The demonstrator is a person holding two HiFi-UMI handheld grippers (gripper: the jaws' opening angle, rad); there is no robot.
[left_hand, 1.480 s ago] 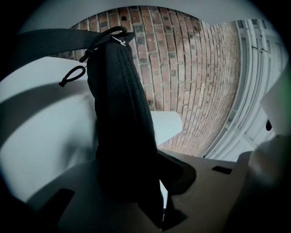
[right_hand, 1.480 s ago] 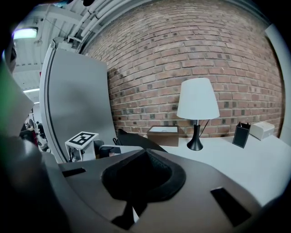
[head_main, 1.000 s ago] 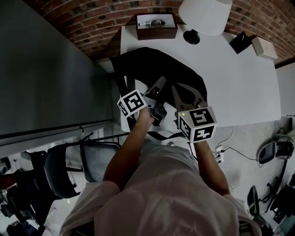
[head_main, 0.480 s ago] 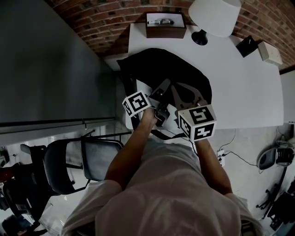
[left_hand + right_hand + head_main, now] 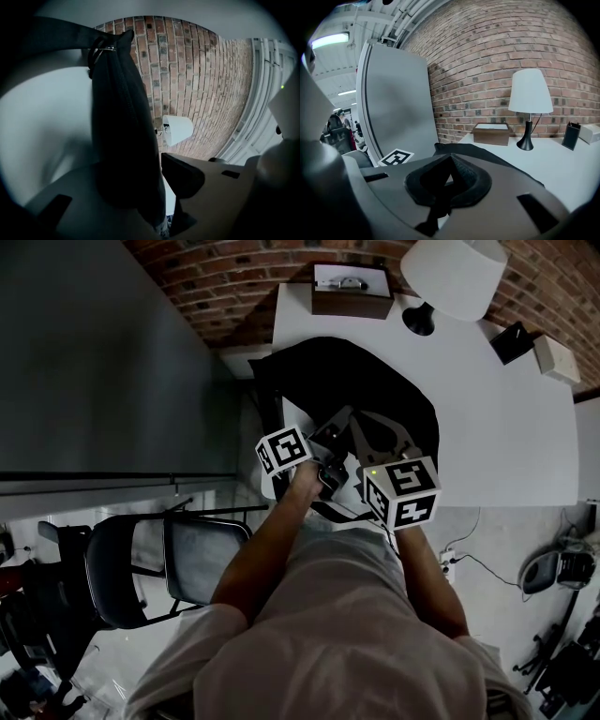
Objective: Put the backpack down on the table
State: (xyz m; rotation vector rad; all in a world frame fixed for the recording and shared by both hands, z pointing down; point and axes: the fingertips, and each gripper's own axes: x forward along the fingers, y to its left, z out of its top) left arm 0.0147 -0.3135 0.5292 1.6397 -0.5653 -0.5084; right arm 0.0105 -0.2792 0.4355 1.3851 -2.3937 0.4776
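Note:
The black backpack (image 5: pixel 352 381) lies on the white table (image 5: pixel 497 427) at its near left corner, one side hanging over the edge. My left gripper (image 5: pixel 339 418) is at the bag's near side. In the left gripper view a black strap and fold of the bag (image 5: pixel 119 140) hang between its jaws, which have just been opening. The fabric rests against the left jaw, and a gap shows beside the right pad (image 5: pixel 183 174). My right gripper (image 5: pixel 366 423) sits close beside it, and its pads (image 5: pixel 461 176) meet on a thin black backpack strap (image 5: pixel 433 208).
A white lamp (image 5: pixel 453 277), a brown box (image 5: pixel 352 292), a small black stand (image 5: pixel 514 341) and a white box (image 5: pixel 555 357) stand along the table's far side by the brick wall. A grey partition (image 5: pixel 94 362) runs along the left. A black chair (image 5: pixel 141 568) stands near the person.
Both grippers have sunk slightly toward the table's near edge, and the backpack now rests lower and flatter on the table. The right gripper still holds its strap.

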